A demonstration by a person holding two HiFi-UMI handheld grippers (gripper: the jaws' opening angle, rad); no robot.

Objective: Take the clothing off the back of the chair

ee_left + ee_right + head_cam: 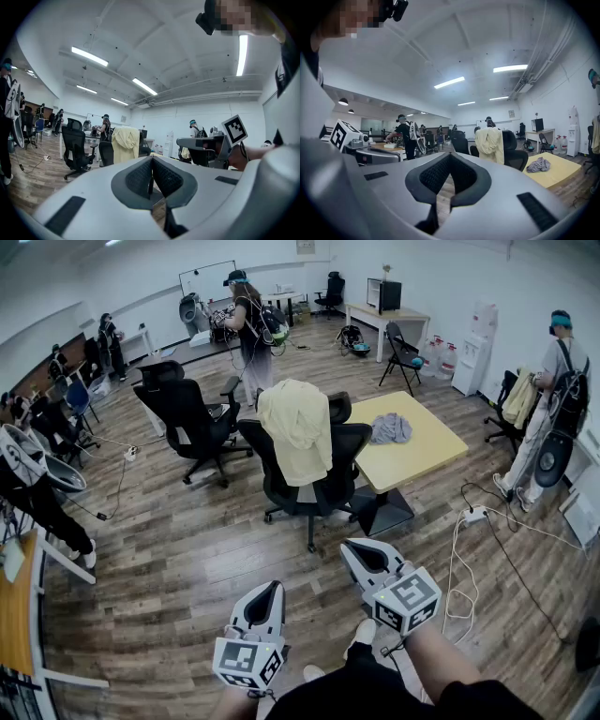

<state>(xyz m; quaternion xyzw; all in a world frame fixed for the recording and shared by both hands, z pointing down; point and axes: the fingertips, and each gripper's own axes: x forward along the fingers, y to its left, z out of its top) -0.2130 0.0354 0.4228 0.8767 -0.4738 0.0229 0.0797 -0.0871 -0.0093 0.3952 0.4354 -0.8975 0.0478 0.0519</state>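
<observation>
Stage: you are at the very start; nothing in the task is done yet, as far as I can judge.
Garment: the pale yellow garment (pixel 296 427) is draped over the top edge of the backrest of the black office chair (pixel 349 454). It covers the left part of the backrest and hangs well down it (top to bottom, it looks fully settled there).
Chair: it stands on the wooden floor (pixel 187 559), just beside the near left corner of the yellow surface (pixel 427 446).
Left tongs: your left tongs (pixel 152 160) are closed tip to tip with nothing between them. They are held low in front of you, well apart from the chair.
Right tongs: your right tongs (pixel 450 157) also look closed and empty, pointing roughly toward the chair from the same distance.
Left to do: you need to walk up to the chair, open one pair of tongs, clamp a fold of the garment near the top edge of the backrest and lift it clear. That is the whole job.
Possible mix-up: a grey cloth (pixel 391 428) lies crumpled on the yellow surface near its left edge. It is not on a chair back, so I would leave it alone.
Writing and brands: none that you can read. The marker cubes (pixel 409 601) on your tongs carry only black and white square patterns. The whiteboard (pixel 208 277) on the far wall is too small to show any text, and the garment shows no label or print.
</observation>
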